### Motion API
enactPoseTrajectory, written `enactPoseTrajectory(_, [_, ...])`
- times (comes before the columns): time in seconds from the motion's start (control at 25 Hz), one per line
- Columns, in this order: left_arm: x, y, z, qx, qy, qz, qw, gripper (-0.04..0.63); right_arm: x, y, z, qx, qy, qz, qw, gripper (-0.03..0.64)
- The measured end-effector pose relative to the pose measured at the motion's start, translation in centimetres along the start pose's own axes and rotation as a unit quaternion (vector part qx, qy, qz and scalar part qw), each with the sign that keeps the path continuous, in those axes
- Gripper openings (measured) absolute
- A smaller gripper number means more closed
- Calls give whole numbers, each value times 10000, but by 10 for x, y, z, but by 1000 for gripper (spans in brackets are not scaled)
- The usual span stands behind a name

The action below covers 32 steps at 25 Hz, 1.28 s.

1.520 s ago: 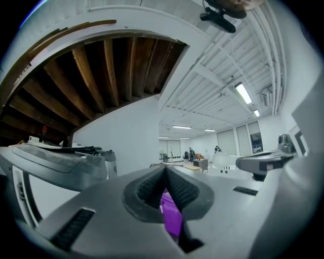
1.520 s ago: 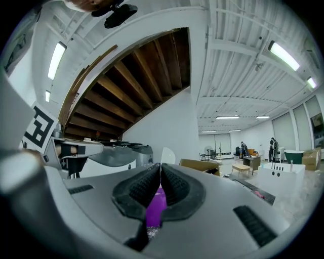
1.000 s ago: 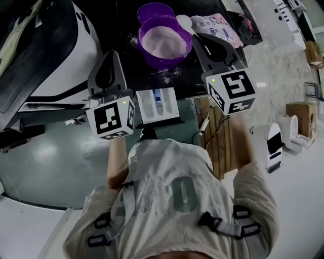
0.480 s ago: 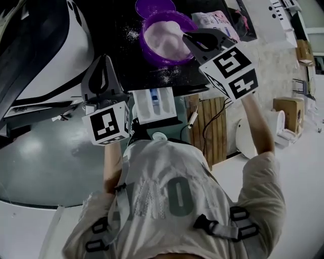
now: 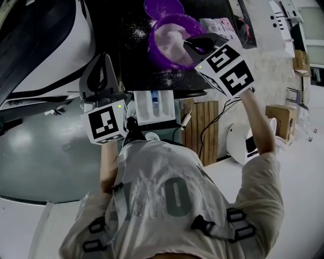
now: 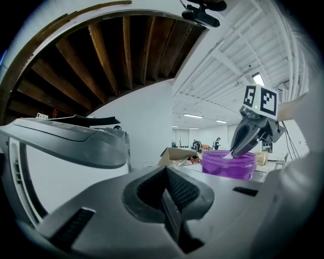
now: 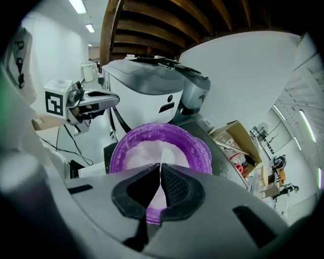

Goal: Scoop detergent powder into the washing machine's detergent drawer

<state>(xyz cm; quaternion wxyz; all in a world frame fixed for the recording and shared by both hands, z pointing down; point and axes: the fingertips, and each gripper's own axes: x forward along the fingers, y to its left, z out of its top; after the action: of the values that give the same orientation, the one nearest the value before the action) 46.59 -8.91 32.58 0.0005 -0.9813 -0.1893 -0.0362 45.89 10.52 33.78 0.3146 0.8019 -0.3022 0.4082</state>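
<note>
The detergent powder (image 5: 169, 38) lies white and loose in a purple tub (image 5: 157, 54), which stands on a dark surface (image 5: 131, 60). Grains of it are already scattered on that surface around the tub. Judging by this, the powder is light and free-running and will slide off at any tilt or jolt, so it can only be carried in a scoop kept level.

The right gripper (image 7: 160, 172) hangs over the tub with its jaws pressed together on a thin white piece. This appears to be the handle of a small scoop (image 6: 228, 156), whose far end dips toward the powder in the left gripper view. The scoop looks like stiff, smooth plastic that weighs almost nothing. A hold across the flat of the handle, as here, seems right, though such a narrow piece could swivel between the jaws under a load.

The detergent drawer (image 5: 154, 105) stands pulled out just below the front edge of the surface, near the tub and between the two grippers in the head view.

The left gripper (image 6: 166, 174) is held beside the drawer with its jaws closed on nothing.

A purple lid (image 5: 163, 7) lies behind the tub and a pink packet (image 5: 221, 28) to its right. The washing machine (image 5: 50, 76) has its white body to the left.
</note>
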Motion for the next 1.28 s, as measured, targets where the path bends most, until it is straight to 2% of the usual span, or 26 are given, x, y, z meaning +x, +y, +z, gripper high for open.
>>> enactPoseTrajectory(0.28, [-2, 5, -7, -42, 92, 49, 9999, 21, 4, 27, 2, 106, 209, 732, 9970, 9])
enactPoseTrajectory(0.52, [-5, 8, -9, -53, 109, 94, 9999, 21, -6, 38, 7, 889, 25, 1336, 9870, 9])
enactPoseTrajectory(0.72, [-3, 5, -5, 17, 68, 69, 10000, 21, -11, 35, 9, 1752, -233, 1700, 9695, 9])
enactPoseTrajectory(0.88, [-2, 1, -3, 78, 72, 38, 9999, 21, -17, 26, 15, 2731, -565, 1877, 9418, 9])
enactPoseTrajectory(1.04, [-2, -1, 5, 159, 40, 66, 9998, 21, -23, 16, 22, 3838, -1096, 2246, 8889, 9])
enactPoseTrajectory(1.12, [-2, -1, 11, 196, -1, 81, 9998, 21, -26, 8, 21, 4264, -1276, 2288, 8658, 9])
enactPoseTrajectory(1.28, [-1, -4, 21, 291, -96, 65, 9995, 21, -31, -8, 15, 4708, -1653, 2186, 8386, 9])
